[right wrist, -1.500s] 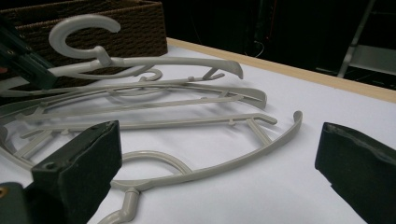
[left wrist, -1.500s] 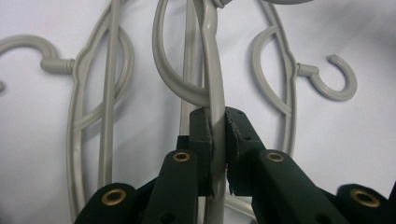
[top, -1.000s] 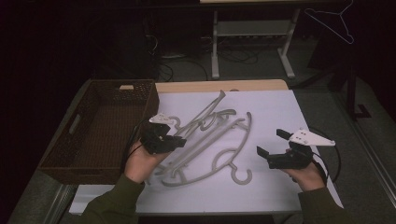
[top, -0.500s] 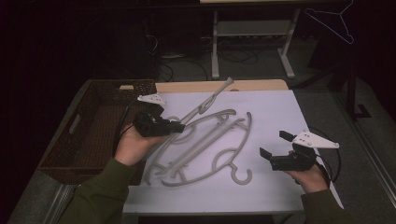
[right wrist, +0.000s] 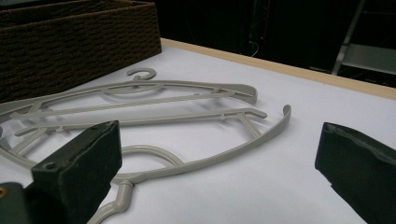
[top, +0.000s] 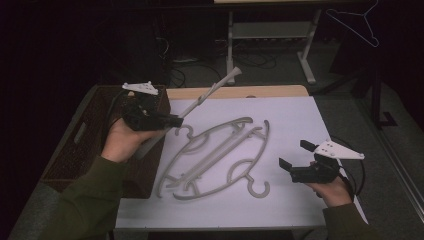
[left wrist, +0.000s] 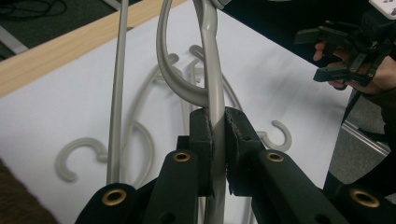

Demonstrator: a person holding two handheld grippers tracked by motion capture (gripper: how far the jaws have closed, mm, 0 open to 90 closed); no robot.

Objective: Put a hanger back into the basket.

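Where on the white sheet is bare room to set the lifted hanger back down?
Bare sheet lies at the far right corner, between the wooden table edge and the right gripper, and along the near edge. The middle is crowded by two flat hangers. The left gripper holds the lifted hanger beside the basket.

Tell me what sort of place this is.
Probably a dim workroom or lab set up for recording, not a home: a table under a white sheet with grey hangers, a wicker basket beside it, and metal stand legs and cables on the floor behind.
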